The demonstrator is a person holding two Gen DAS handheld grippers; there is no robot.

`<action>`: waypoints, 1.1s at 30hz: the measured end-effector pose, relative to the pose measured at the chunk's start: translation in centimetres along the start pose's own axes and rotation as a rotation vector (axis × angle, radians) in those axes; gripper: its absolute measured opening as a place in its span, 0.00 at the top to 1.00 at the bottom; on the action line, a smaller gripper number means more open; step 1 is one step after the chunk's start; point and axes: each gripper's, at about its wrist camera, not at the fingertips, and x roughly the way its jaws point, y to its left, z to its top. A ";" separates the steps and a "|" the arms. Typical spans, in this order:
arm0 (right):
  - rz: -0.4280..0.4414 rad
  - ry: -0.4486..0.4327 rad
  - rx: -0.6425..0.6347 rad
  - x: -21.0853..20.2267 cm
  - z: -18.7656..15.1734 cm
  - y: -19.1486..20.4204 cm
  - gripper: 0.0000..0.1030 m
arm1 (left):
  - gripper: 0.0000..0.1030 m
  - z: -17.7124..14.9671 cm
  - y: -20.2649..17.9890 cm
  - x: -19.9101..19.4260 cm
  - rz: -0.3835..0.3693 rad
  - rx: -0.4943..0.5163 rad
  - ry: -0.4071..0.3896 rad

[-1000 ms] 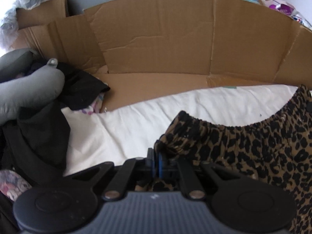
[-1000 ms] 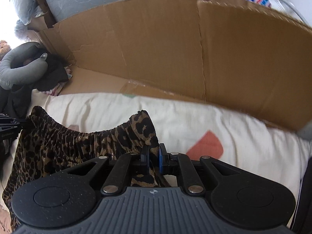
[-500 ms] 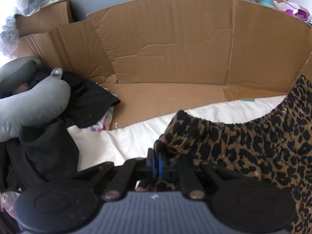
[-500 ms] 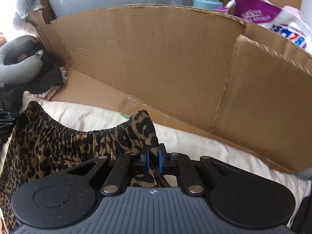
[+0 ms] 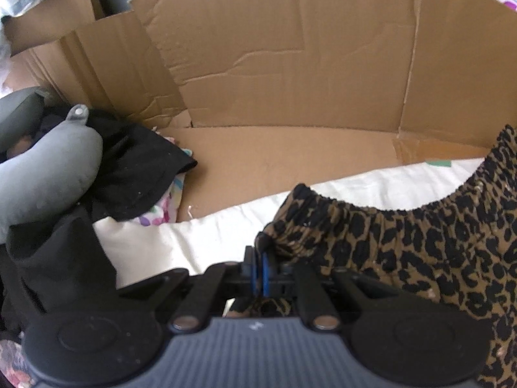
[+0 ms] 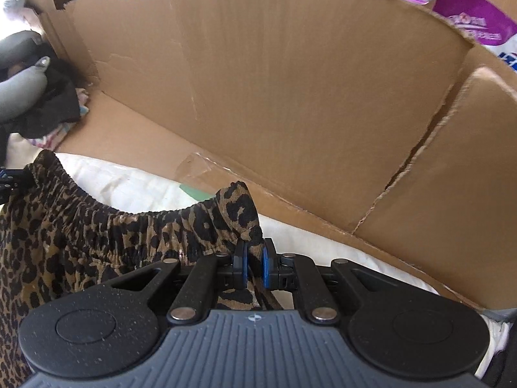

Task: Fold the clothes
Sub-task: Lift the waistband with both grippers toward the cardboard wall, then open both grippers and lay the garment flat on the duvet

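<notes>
left wrist view — left hand-held gripper (image 5: 260, 266) pinches leopard-print garment (image 5: 420, 236).

The garment (image 5: 420, 245) hangs over the sheet (image 5: 200, 242), cardboard wall (image 5: 290, 64) behind, clothes pile (image 5: 129, 168) left.

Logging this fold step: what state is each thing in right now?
Left claw: shut on the waistband's corner.
Right claw: shut on the other corner.
Leopard-print garment: held up by the waistband, stretched between both claws.
Cardboard box: open, torn at a corner.
</notes>
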 end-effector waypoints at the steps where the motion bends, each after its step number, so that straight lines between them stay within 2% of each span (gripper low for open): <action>1: -0.003 0.005 0.001 0.4 0.1 0.1 0.93 | 0.96 0.1 0.0 0.4 -0.003 0.003 0.012; 3: 0.000 0.014 0.015 1.4 0.2 0.2 0.92 | 0.94 0.0 0.0 1.5 -0.011 0.005 0.041; 5: 0.019 0.023 0.047 2.3 0.0 -0.1 0.88 | 0.87 -0.3 0.2 2.5 -0.004 0.020 0.061; 6: 0.013 0.027 0.058 2.3 -0.2 -0.1 0.83 | 0.82 -0.5 0.2 2.7 0.007 0.029 0.070; 7: 0.006 0.031 0.069 2.4 -0.4 -0.2 0.70 | 0.79 -0.6 0.3 2.6 0.020 0.036 0.075; 8: 0.001 0.033 0.077 2.4 -0.6 -0.2 0.65 | 0.77 -0.6 0.4 2.3 0.029 0.042 0.076; 10: 0.007 0.019 0.074 1.2 -0.8 -0.3 0.59 | 0.58 -0.6 0.6 1.1 0.035 0.054 0.064; 12: 0.029 0.005 0.063 -0.5 -0.9 -0.7 0.58 | 0.47 -0.4 0.8 -0.6 0.035 0.063 0.041; 16: 0.067 -0.028 0.055 -4.3 -1.4 -2.3 0.52 | 0.47 -0.2 0.5 -3.5 -0.009 0.044 0.028; 19: 0.057 -0.041 0.048 -6.6 -2.5 -3.5 0.52 | 0.47 -0.4 -0.2 -4.8 -0.026 0.013 0.048; 25: 0.073 -0.055 0.125 -10.9 -5.8 -6.7 0.52 | 0.46 -0.7 -2.1 -7.2 -0.076 -0.029 0.063; 31: 0.051 -0.053 0.156 -14.3 -9.6 -8.8 0.52 | 0.43 -1.4 -3.2 -9.2 -0.087 -0.035 0.068; 33: 0.067 -0.077 0.186 -15.6 -10.7 -9.4 0.52 | 0.43 -1.9 -3.5 -10.1 -0.077 -0.023 0.063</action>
